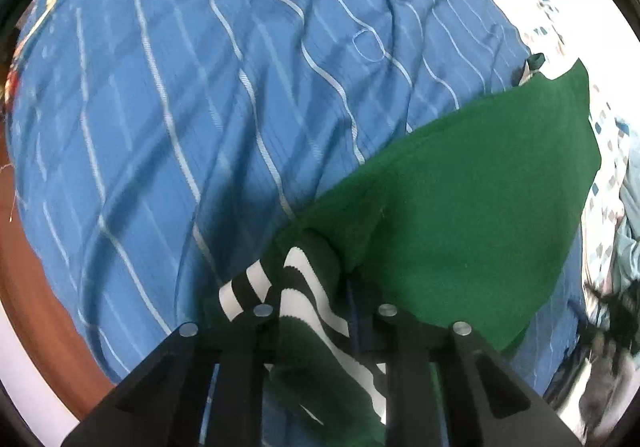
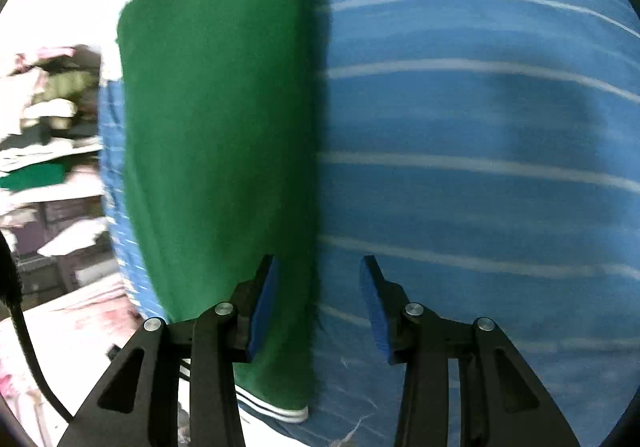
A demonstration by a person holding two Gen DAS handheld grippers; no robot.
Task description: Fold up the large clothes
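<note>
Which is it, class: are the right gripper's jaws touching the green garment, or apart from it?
Apart. In the right wrist view the right gripper stands open, blue pads bare, and the green garment lies beyond them.

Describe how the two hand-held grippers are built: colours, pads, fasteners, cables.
Both are matte black linkage frames with triangular cut-outs and round silver pivot pins. The right hand-held gripper has flat fingers faced with blue textured pads; a black cable curves past it. The left hand-held gripper looks alike; cloth hides its pads.

Likely a bedroom: striped blue bedspread (image 1: 240, 107), cluttered shelves (image 2: 52, 127).
</note>
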